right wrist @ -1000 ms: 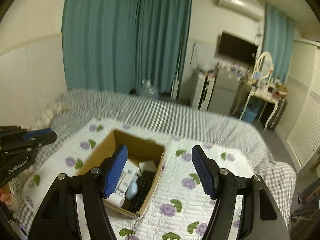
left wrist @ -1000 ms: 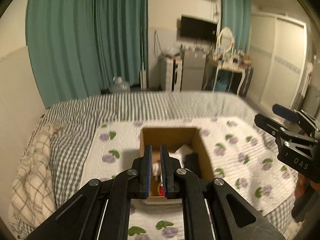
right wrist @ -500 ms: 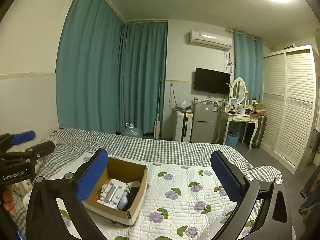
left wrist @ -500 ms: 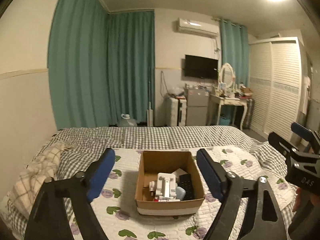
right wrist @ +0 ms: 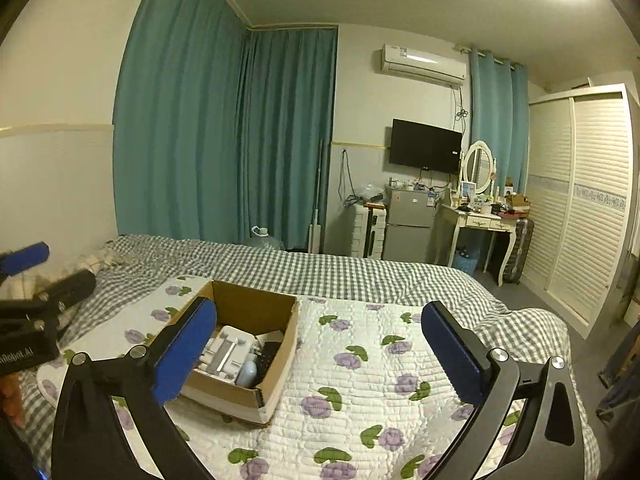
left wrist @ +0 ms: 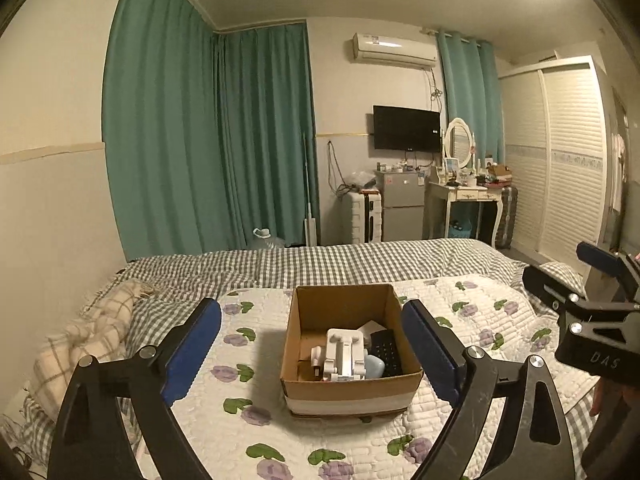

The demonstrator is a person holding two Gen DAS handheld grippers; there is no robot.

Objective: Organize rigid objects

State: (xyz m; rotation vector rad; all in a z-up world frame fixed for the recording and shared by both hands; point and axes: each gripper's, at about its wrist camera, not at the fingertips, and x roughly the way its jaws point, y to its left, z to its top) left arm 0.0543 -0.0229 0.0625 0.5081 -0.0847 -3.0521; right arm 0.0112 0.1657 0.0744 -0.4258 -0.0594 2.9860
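Note:
A brown cardboard box stands on a quilt with purple flowers on the bed; it also shows in the right wrist view. Inside lie a white plastic stand, a black remote, a pale blue rounded object and a white card. My left gripper is open and empty, held back from the box with its jaws either side of it. My right gripper is open and empty, to the right of the box. Each gripper shows at the edge of the other's view.
A grey checked bedspread covers the far bed, with a plaid blanket at the left. Beyond stand teal curtains, a small fridge, a white dressing table and a wardrobe.
My left gripper opened from nearly shut to wide. Both grippers rose and pulled back from the box, so the views now show the whole room.

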